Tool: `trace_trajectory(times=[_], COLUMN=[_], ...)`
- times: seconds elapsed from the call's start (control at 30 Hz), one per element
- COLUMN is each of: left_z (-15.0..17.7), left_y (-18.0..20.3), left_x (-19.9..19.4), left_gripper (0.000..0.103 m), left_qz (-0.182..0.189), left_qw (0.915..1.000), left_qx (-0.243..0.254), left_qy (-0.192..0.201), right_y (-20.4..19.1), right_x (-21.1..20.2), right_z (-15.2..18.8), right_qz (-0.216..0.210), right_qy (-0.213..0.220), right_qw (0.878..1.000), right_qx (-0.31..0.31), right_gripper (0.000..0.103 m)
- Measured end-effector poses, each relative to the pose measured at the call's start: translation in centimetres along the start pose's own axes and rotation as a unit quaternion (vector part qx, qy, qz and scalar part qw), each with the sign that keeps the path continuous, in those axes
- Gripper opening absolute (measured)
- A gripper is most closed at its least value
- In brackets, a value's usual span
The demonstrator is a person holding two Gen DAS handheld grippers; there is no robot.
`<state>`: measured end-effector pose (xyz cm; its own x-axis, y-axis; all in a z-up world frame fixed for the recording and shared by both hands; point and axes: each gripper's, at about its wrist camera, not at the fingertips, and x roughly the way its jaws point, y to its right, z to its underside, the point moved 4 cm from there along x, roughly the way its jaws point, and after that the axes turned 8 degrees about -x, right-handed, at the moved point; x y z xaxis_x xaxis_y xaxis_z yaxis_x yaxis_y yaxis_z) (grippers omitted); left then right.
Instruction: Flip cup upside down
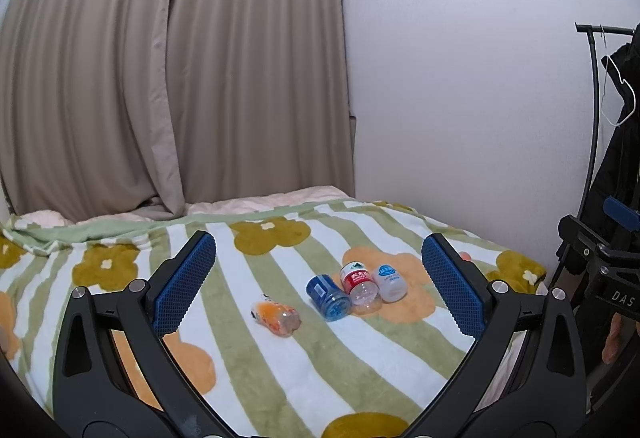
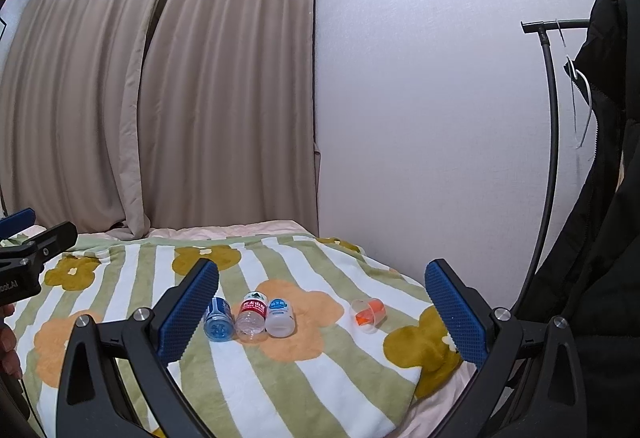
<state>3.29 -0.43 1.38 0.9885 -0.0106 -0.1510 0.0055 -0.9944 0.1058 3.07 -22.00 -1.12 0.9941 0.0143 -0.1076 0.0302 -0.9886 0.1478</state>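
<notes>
Several small plastic cups lie on their sides on a striped floral blanket (image 1: 280, 378). In the left wrist view an orange-labelled cup (image 1: 277, 318) lies alone; a blue cup (image 1: 328, 297), a red-labelled clear cup (image 1: 360, 288) and a white cup (image 1: 389, 282) lie side by side. In the right wrist view the same three lie in a row: blue (image 2: 218, 320), red (image 2: 251, 318), white (image 2: 279, 316); a clear cup with orange inside (image 2: 367, 314) lies further right. My left gripper (image 1: 320, 282) and right gripper (image 2: 322, 308) are both open and empty, held back from the cups.
Beige curtains (image 1: 160, 77) hang behind the bed; a white wall (image 1: 460, 77) stands at the right. A black clothes rack (image 2: 550, 157) with a dark coat (image 2: 600, 238) stands at the far right. The blanket's edge (image 2: 420, 378) drops off at the right.
</notes>
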Motion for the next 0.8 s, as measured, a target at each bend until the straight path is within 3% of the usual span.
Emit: trace_trajectory(times=[0.5,0.8], left_z=[0.07,0.18], left_y=[-0.1,0.09], left_x=[-0.1,-0.31], left_gripper=[0.102,0.102], left_qz=[-0.002,-0.003], left_qw=[1.0,1.0], left_qx=[-0.003,-0.004], left_qy=[0.003,-0.003], right_y=[-0.12,-0.75], right_x=[-0.08,-0.02], right_z=[0.05,0.02], right_qz=[0.001,-0.019], right_qy=[0.0,0.004], right_qw=[1.0,1.0], right_qx=[0.0,-0.002], right_gripper=[0.103,0.103])
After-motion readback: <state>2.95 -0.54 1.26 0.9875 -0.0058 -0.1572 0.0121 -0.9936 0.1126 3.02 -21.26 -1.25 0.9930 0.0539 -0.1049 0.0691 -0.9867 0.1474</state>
